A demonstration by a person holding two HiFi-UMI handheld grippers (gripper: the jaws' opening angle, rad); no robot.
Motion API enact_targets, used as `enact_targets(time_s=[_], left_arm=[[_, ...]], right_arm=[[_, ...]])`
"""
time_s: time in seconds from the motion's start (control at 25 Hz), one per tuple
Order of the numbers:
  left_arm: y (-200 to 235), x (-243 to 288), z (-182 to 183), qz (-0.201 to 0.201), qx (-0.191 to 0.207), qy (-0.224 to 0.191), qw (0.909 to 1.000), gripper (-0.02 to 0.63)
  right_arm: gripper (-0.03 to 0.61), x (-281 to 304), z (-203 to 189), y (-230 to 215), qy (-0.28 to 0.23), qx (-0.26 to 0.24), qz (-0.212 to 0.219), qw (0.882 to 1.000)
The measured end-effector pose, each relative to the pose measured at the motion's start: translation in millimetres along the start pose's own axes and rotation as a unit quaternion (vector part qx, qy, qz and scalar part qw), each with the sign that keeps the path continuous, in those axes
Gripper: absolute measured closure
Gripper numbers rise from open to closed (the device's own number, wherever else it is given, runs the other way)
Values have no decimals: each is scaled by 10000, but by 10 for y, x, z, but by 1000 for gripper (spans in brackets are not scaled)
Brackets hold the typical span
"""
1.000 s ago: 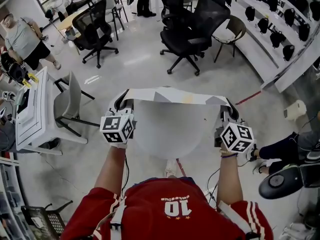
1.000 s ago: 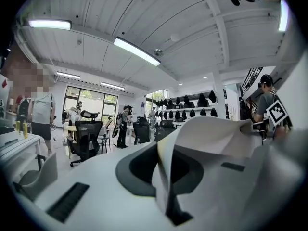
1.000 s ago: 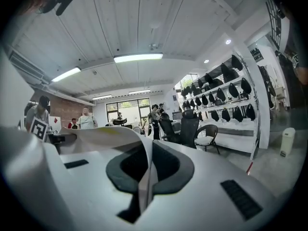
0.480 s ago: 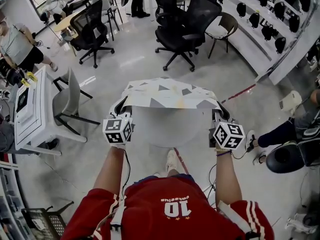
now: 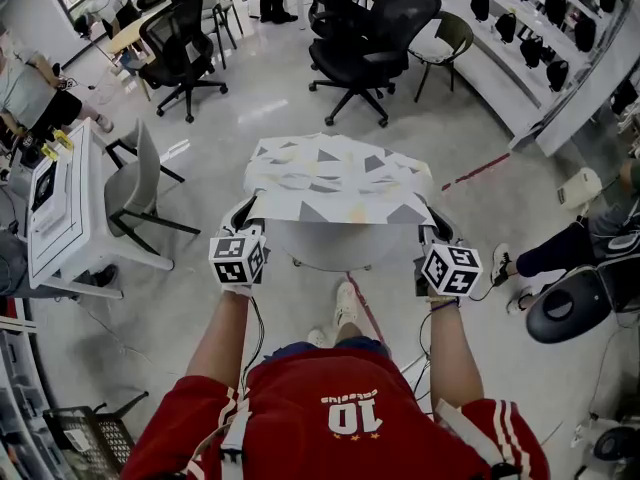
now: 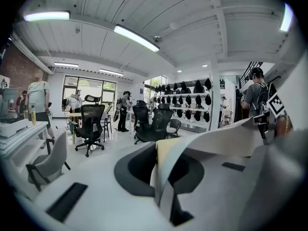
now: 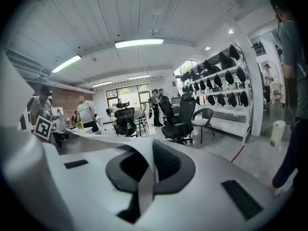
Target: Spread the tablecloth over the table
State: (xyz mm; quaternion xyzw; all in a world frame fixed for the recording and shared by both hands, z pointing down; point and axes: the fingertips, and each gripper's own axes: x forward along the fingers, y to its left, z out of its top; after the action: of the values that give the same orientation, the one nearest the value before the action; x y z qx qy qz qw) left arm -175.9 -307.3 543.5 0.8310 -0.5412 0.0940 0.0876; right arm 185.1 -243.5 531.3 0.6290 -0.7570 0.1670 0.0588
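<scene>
The tablecloth (image 5: 335, 178), white with grey triangles, hangs spread out above the round white table (image 5: 330, 248) and covers its far part. My left gripper (image 5: 246, 210) is shut on the cloth's near left corner. My right gripper (image 5: 434, 225) is shut on the near right corner. In the left gripper view a fold of the cloth (image 6: 211, 141) runs out from between the shut jaws of the left gripper (image 6: 161, 174). In the right gripper view a strip of the cloth (image 7: 137, 150) is pinched in the right gripper (image 7: 144, 179). The table's near rim shows bare between the two grippers.
Black office chairs (image 5: 365, 28) stand beyond the table. A grey chair (image 5: 135, 183) and a white desk (image 5: 60, 208) are at the left. A seated person's leg (image 5: 545, 253) is at the right, a wall shelf of black gear (image 5: 540, 28) behind, and red floor tape (image 5: 480, 171).
The cloth has swung from an edge-on band into a flat sheet reaching out over the table. Both grippers have sunk and moved forward together, still gripping its corners.
</scene>
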Motion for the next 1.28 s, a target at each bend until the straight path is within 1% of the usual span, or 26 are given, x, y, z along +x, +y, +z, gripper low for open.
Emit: enact_targets(time_s=[0.16,0.28,0.44,0.56,0.68,0.88,1.0,1.08,1.28], left_arm=[[87,-108,-284,-76,-24,143,9999,597],[169,-111,-456,-91,52,283,9995,597],[207,-27,-594,-92,72,445,9989,597],[225,-24,-699,-77,-15,532,9986,590],[234,-84,-868,-77,-57,632,9980,576],[258,-229,-1197,59,19,855,9963,539],[245,-304,-1343,3,33,990,9951,510],[222,-360,-1447,-51,141,1115,9937,475],[242,-532,-1607,-62,76,1240,9922,456]], right_arm=[[561,-50,-231,130,119,-9,-18,9999],[561,-31,-397,204,240,-59,3,9997],[561,40,-604,180,455,86,-34,9989],[561,62,-720,181,545,146,-4,9984],[561,40,-826,203,587,112,33,9982],[560,15,-980,247,656,209,40,9976],[560,39,-1037,289,734,274,90,9969],[560,68,-1064,318,756,330,98,9965],[560,93,-1025,334,733,529,68,9959]])
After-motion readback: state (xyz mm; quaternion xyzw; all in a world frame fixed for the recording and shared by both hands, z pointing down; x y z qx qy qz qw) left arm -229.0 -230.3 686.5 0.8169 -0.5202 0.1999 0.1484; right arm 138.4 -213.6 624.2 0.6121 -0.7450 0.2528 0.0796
